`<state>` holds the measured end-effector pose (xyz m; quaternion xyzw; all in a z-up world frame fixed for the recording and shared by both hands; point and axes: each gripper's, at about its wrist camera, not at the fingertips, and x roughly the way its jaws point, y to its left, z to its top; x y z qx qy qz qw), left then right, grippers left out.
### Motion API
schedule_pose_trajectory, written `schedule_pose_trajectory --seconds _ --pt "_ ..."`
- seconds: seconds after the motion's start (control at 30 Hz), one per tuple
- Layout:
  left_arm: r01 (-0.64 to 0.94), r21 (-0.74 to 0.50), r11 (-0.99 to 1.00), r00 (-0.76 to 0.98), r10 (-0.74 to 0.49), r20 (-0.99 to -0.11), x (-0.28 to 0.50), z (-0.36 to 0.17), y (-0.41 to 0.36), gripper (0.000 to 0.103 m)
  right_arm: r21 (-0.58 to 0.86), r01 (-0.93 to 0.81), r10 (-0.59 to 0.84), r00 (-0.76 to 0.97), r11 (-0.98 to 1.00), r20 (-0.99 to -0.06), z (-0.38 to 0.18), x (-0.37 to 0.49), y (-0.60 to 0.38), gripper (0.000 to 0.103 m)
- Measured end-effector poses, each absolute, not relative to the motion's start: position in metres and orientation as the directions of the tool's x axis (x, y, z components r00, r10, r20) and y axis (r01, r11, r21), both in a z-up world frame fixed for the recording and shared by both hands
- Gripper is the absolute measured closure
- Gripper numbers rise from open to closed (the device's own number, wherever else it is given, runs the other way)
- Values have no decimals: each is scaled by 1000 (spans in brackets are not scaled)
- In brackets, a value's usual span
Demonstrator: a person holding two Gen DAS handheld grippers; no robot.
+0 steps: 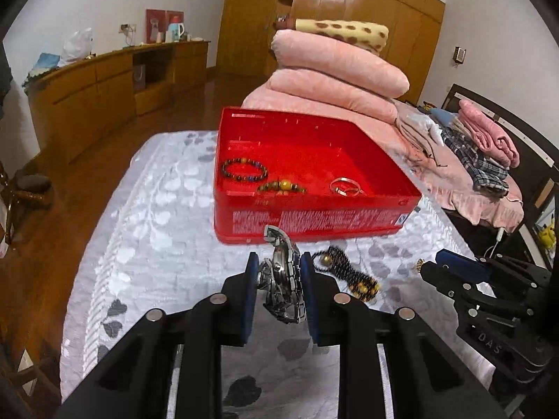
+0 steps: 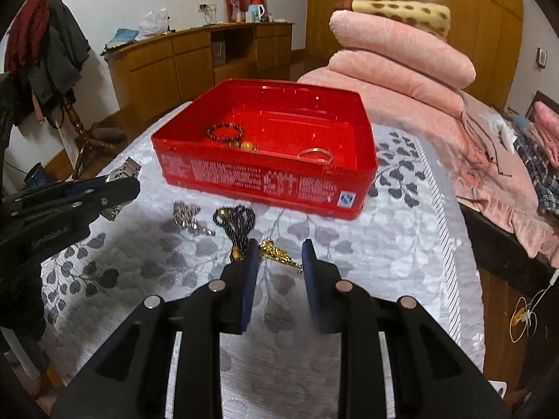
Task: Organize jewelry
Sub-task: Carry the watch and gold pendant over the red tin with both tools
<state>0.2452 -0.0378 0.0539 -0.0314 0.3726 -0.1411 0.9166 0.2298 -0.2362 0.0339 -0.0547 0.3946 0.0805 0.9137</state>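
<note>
My left gripper [image 1: 277,269] is shut on a silver metal watch [image 1: 284,281], held just above the cloth in front of the red box [image 1: 314,223]. The box holds a dark bead bracelet [image 1: 244,171], an amber bead bracelet [image 1: 281,186] and a silver bangle [image 1: 346,187]. A black bead necklace with gold beads [image 1: 346,272] lies on the cloth to the right. My right gripper [image 2: 279,255] is open, its fingers either side of a gold chain [image 2: 277,253]. A silver chain [image 2: 188,216] and the black necklace [image 2: 237,223] lie left of it.
The patterned white cloth [image 2: 401,230] covers the table. Stacked pink blankets [image 1: 335,70] stand behind the box, with folded clothes [image 1: 482,146] to the right. The table's right edge [image 2: 471,244] drops beside the bed. Wooden cabinets [image 1: 104,83] line the far wall.
</note>
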Motion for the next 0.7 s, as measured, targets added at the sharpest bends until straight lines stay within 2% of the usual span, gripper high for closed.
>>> schedule_pose_trajectory --seconds 0.7 --pt "287 -102 952 721 -285 -632 290 93 -59 79 -77 -208 103 731 975 -674 85 285 -238 79"
